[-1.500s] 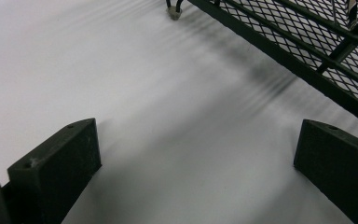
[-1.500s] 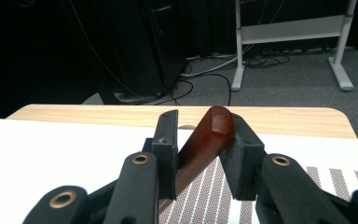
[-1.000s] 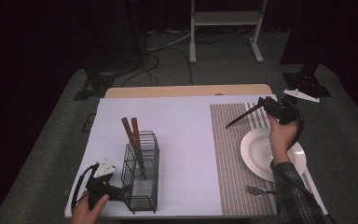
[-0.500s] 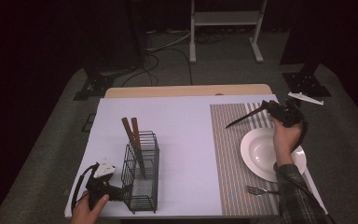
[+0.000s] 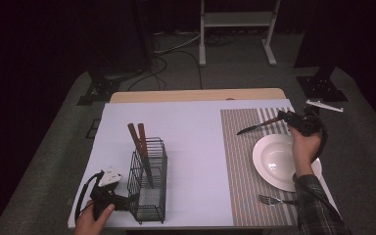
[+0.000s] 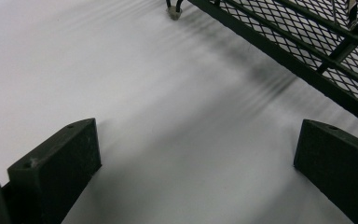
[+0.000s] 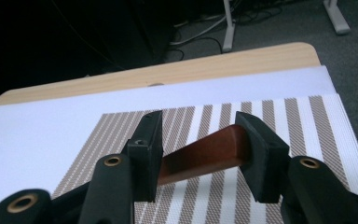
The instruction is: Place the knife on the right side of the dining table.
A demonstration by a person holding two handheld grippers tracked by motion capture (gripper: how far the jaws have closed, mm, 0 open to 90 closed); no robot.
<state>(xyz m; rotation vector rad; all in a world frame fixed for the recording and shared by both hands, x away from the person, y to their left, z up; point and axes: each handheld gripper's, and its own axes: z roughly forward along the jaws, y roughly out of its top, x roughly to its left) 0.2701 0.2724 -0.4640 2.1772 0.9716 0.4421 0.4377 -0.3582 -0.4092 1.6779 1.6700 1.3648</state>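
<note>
A knife (image 5: 255, 127) with a brown wooden handle (image 7: 205, 151) lies slanted on the striped placemat (image 5: 240, 166), blade pointing left. My right gripper (image 5: 293, 119) sits at its handle, just behind the white plate (image 5: 279, 159). In the right gripper view the handle crosses between the jaws (image 7: 200, 140). They have just been opening and stand loose around it. My left gripper (image 5: 127, 201) rests open on the white table cover beside the black wire basket (image 5: 149, 181). Nothing lies between its jaws (image 6: 196, 158).
Two wooden-handled utensils (image 5: 139, 139) stand in the wire basket. A fork (image 5: 271, 199) lies on the placemat at the plate's near side. The table's wooden far edge (image 5: 196, 94) shows beyond the cover. Stands and cables occupy the dark floor behind.
My right hand has come down and nearer with the knife, whose blade now lies low on the placemat. The left hand has kept still.
</note>
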